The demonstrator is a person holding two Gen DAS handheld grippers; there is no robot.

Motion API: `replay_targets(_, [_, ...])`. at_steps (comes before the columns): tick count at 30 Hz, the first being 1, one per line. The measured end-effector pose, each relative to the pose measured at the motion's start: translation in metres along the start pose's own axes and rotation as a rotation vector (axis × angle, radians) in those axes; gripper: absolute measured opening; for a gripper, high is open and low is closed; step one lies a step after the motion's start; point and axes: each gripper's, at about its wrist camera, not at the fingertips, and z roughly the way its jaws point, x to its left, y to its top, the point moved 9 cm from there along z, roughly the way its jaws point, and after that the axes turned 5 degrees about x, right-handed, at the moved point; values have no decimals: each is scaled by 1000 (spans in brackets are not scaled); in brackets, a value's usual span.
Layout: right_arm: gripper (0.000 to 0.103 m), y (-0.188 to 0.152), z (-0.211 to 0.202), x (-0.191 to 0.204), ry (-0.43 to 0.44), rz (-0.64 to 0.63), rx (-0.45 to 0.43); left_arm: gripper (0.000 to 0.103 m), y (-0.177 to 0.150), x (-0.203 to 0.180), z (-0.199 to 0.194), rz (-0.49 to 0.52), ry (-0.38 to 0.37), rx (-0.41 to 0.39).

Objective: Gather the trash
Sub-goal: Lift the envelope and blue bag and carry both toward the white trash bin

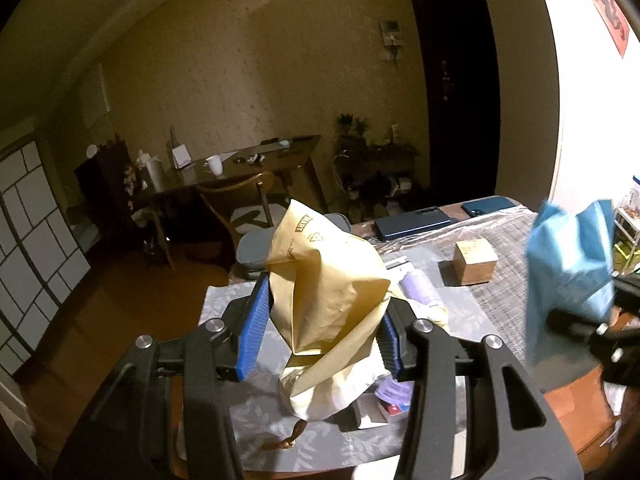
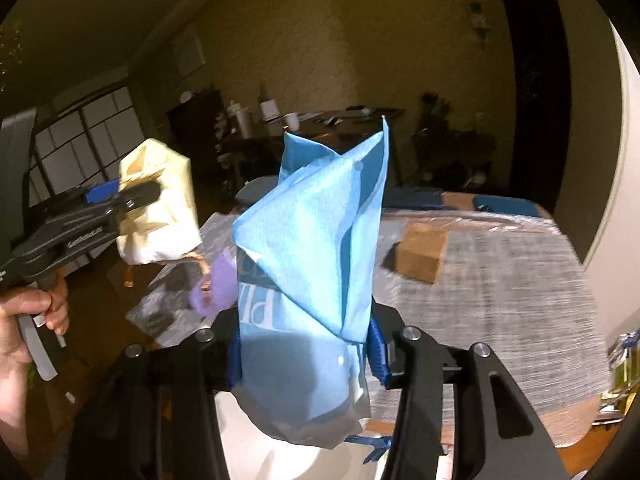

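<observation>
Clearly, the left gripper [image 1: 320, 328] has its jaws pinching a crumpled tan paper bag [image 1: 328, 292] held above the surface [image 1: 520, 280]; the right gripper [image 2: 306, 356] clamps a folded blue plastic bag [image 2: 316, 240] nearby, beyond which sits a small brown cardboard box [image 2: 420, 254].

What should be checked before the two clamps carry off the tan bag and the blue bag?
1. Left gripper clamped on tan paper bag: ok.
2. Right gripper clamped on blue bag: ok.
3. Tan paper bag lifted off the table: ok.
4. Bags apart from each other: ok.
5. Trash left behind, small cardboard box and purple item: not ok.
6. Bin in view: cannot tell.
</observation>
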Motion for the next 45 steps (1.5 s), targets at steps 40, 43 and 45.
replay_targets(40, [46,-18,-3,1,-62,10,21,48,-34,-20,-37,14,-57,16])
replay_targets(43, [46,-24,3,1,-58,8,39,48,-35,-20,-34,16,-45,22])
replay_targets(45, [46,-30,10,4,-50,2,55,48,-33,-21,-31,17,-40,19])
